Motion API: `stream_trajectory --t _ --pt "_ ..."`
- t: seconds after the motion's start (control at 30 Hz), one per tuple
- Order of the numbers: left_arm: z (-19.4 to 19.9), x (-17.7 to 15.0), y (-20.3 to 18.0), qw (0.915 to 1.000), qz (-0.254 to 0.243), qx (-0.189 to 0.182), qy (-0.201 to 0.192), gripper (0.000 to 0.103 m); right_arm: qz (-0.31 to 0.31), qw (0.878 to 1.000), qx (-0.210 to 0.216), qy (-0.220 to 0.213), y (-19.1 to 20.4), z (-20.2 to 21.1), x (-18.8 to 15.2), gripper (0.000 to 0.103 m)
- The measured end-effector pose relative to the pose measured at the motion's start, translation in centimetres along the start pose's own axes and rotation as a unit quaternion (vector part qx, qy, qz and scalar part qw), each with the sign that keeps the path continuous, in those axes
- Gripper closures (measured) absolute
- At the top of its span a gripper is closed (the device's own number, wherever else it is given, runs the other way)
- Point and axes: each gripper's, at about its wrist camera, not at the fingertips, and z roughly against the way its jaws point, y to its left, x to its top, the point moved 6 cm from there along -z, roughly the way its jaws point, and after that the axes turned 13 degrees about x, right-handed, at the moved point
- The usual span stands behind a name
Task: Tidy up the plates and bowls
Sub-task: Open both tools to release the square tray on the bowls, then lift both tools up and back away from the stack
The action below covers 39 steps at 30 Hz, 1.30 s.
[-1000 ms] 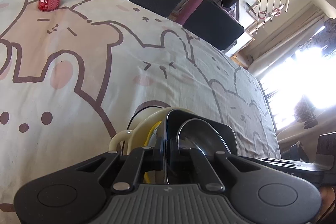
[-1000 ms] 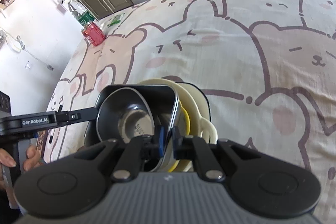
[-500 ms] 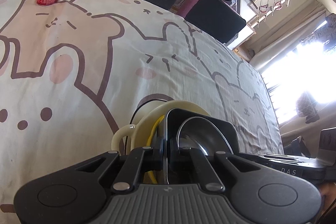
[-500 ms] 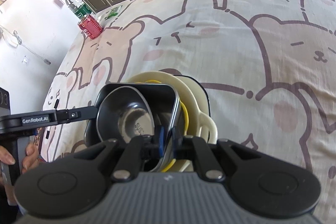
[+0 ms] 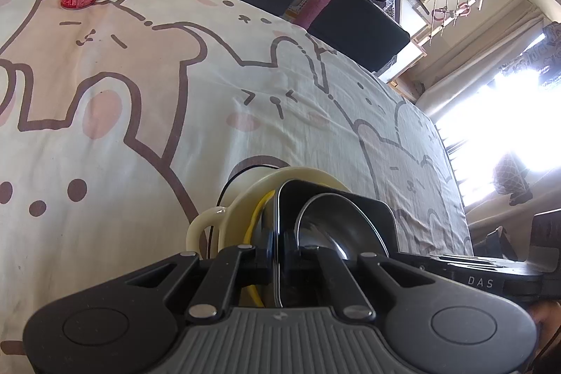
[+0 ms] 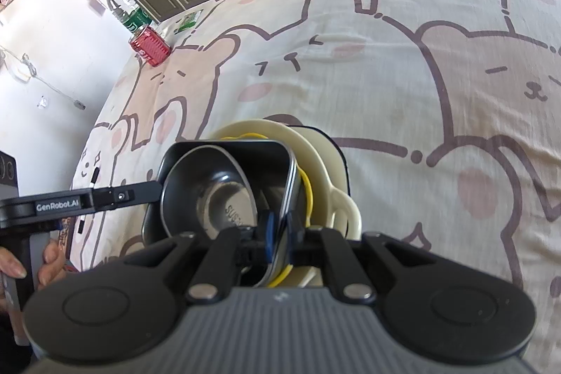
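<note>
On the worktop [image 6: 438, 65], over the bear-print cloth, sits a nested stack: cream bowl [image 6: 312, 160] with side handle at the base, yellow rim [image 6: 308, 188] inside it, dark square tray [image 6: 224, 148] above, steel bowl [image 6: 210, 195] innermost; stack lies near the front edge, well apart from the red can [image 6: 150, 44] at the far corner.

Left gripper [image 5: 278, 253]: jaws pressed nearly together, pinching the tray's thin wall on one side; right gripper [image 6: 280, 235]: jaws likewise pinching the opposite wall; each gripper shows in the other's view across the tray.

Handling, judged: tray is stiff sheet metal, light, smooth and slippery under the pads; the thin wall gives little bite, so a grip on both sides suits it; steel bowl lies loose inside and may slide or rattle if the tray tilts; keep level. Cream bowl looks ceramic or heavy plastic, cannot tell which; heavier, possibly breakable; best taken by the handle or rim. Cloth is soft and wrinkled; stack could rock when set down.
</note>
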Motion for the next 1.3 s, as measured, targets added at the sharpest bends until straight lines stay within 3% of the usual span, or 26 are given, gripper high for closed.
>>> stream_trajectory --t 0.27,0.37,0.43,0.57,0.67,0.83,0.9,1.03,1.3 --pt "0.0 -0.2 -0.1 0.9999 -0.011 0.007 0.003 0.097 0.01 1.0 -0.005 -0.001 0.6 0.0 -0.1 0.088" --pt "0.1 -0.3 -0.1 0.9998 -0.012 0.013 0.006 0.092 0.017 1.0 -0.01 -0.004 0.7 0.1 0.0 0.087" --pt "0.3 -0.3 0.0 0.9998 -0.013 0.016 0.002 0.082 0.016 1.0 -0.012 -0.01 0.6 0.5 0.2 0.083" --pt "1.3 -0.1 -0.4 0.9992 -0.031 0.021 -0.014 0.066 0.019 0.999 -0.012 -0.025 0.6 1.3 0.6 0.064" --pt "2.0 0.0 -1.1 0.9975 -0.056 0.034 -0.026 0.058 0.027 0.999 -0.013 -0.035 0.8 1.9 0.8 0.061" --pt "3.1 0.4 -2.3 0.9939 -0.088 0.042 -0.052 0.029 0.05 0.996 -0.042 -0.061 1.1 2.8 1.1 0.043" --pt "3.4 0.6 -2.7 0.9923 -0.097 0.048 -0.061 0.025 0.056 0.995 -0.052 -0.07 1.2 3.1 1.3 0.035" --pt "4.0 0.7 -3.4 0.9913 -0.103 0.048 -0.066 0.013 0.063 0.991 -0.077 -0.091 1.5 4.3 1.3 0.029" --pt "6.5 0.5 -3.8 0.9907 -0.093 0.043 -0.09 0.001 0.096 0.978 -0.114 -0.144 2.9 7.3 0.0 0.009"
